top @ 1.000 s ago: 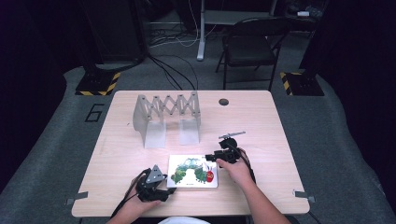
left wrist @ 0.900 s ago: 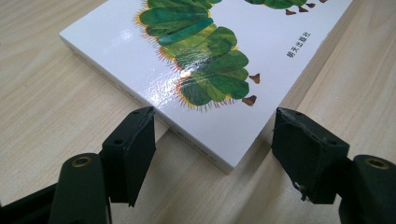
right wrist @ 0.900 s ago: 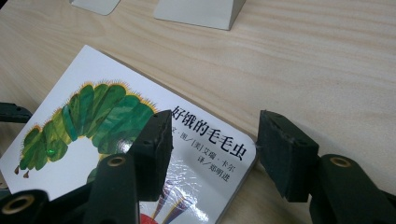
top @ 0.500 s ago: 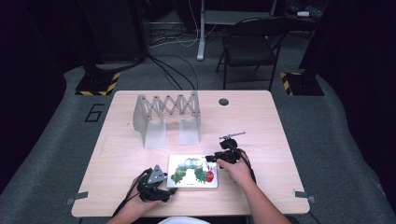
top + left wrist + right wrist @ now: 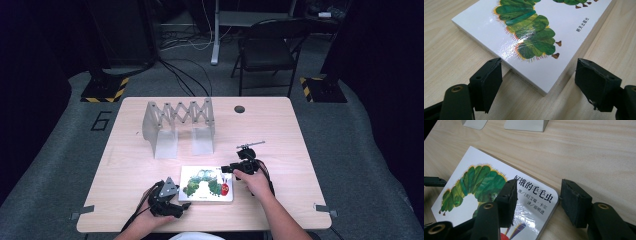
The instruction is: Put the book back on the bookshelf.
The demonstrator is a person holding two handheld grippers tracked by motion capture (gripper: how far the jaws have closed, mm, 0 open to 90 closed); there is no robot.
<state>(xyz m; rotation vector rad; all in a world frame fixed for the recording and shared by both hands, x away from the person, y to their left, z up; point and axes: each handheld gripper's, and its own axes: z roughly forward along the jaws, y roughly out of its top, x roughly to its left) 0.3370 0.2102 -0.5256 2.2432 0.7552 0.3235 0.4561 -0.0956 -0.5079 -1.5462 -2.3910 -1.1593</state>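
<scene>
So the picture book (image 5: 207,184) lay flat on the worktop (image 5: 280,135), on the person's side of the folding rack (image 5: 179,126). The left gripper (image 5: 537,82) had just been opening, fingers (image 5: 487,83) apart around the book's near corner without touching. The right gripper (image 5: 537,201) had just been closing, fingers astride the book's far right corner, not pinching yet. I'd have squared those onto the edge before squeezing, or the glossy cover could slip.
</scene>
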